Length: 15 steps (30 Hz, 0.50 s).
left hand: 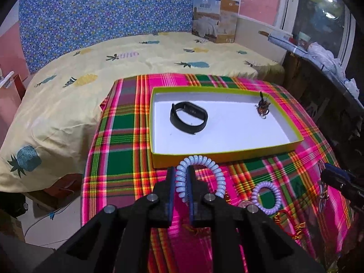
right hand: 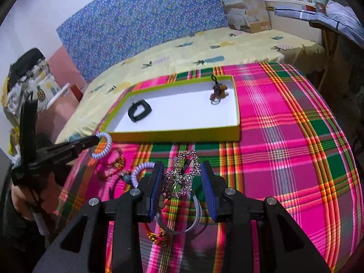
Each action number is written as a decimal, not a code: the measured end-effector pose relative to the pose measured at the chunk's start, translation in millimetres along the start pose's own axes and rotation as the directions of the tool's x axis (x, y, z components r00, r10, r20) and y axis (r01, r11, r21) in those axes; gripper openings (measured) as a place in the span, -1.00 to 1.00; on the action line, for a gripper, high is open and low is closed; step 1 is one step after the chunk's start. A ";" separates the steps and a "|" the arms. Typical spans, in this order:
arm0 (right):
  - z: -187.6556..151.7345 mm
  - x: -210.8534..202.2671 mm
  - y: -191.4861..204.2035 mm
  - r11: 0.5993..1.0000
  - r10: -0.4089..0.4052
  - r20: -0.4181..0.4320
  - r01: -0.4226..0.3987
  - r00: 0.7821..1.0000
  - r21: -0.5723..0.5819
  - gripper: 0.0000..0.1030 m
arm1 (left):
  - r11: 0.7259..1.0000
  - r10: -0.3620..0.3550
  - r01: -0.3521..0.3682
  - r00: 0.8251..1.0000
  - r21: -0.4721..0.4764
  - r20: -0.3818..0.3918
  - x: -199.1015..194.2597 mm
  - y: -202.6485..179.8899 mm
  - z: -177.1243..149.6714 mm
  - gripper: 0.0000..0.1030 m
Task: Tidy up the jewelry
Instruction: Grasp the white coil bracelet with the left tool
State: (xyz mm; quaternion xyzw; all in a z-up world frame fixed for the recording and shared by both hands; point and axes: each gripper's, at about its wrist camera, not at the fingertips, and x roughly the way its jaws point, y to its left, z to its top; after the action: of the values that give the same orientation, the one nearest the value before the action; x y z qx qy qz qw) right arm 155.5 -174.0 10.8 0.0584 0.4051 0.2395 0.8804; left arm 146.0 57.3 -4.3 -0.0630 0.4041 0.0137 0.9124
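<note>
Right wrist view only: right tool (right hand: 183,183) apart around rhinestone clip (right hand: 182,175); left tool (left hand: 181,187) clamped on blue coil band (left hand: 200,175).

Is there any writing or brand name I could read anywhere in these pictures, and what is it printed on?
"WOOL QUILT": second line of print on the cardboard bedding package leaning on the wall behind the bed; the line above and its logo are too blurred.
White lettering on the black left gripper, seen from the right wrist camera: too blurred to read.
Nothing else carries text.

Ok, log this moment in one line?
left gripper: shut on pale blue coil band | right gripper: open around rhinestone clip | tray: black wristband, beaded charm
</note>
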 end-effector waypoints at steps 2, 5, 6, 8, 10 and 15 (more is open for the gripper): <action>2.0 -7.0 -1.2 1.000 0.020 0.020 -0.020 1.000 0.011 -0.33 | 1.000 0.001 -0.001 1.000 0.003 0.012 -6.2 -1.2 1.7 -0.81; 2.6 -21.9 1.4 0.998 0.063 0.077 -0.064 0.995 0.012 -0.33 | 1.000 -0.003 0.002 1.000 0.009 0.026 -13.3 -3.0 2.0 -0.80; 1.6 -25.3 2.8 0.997 0.078 0.090 -0.079 0.993 0.005 -0.33 | 1.000 -0.004 0.003 1.000 0.010 0.028 -14.4 -3.0 2.5 -0.80; -3.4 -28.2 5.9 0.994 0.112 0.100 -0.111 0.989 -0.022 -0.33 | 1.000 -0.006 0.006 1.000 0.009 0.029 -15.9 -3.0 1.7 -0.80; -12.0 -31.5 11.3 0.988 0.152 0.116 -0.147 0.982 -0.053 -0.33 | 1.000 -0.009 0.009 1.000 0.007 0.030 -18.2 -3.0 0.6 -0.80; -25.5 -24.7 19.2 0.987 0.134 0.088 -0.125 0.987 -0.098 -0.33 | 1.000 -0.008 0.008 0.999 0.006 0.033 -22.5 -3.1 -1.1 -0.80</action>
State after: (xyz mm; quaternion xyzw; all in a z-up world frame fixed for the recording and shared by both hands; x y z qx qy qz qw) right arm 115.8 -171.0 16.5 0.0553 0.3471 0.3116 0.8828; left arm 130.2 54.7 11.9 -0.0618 0.3889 0.0098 0.9191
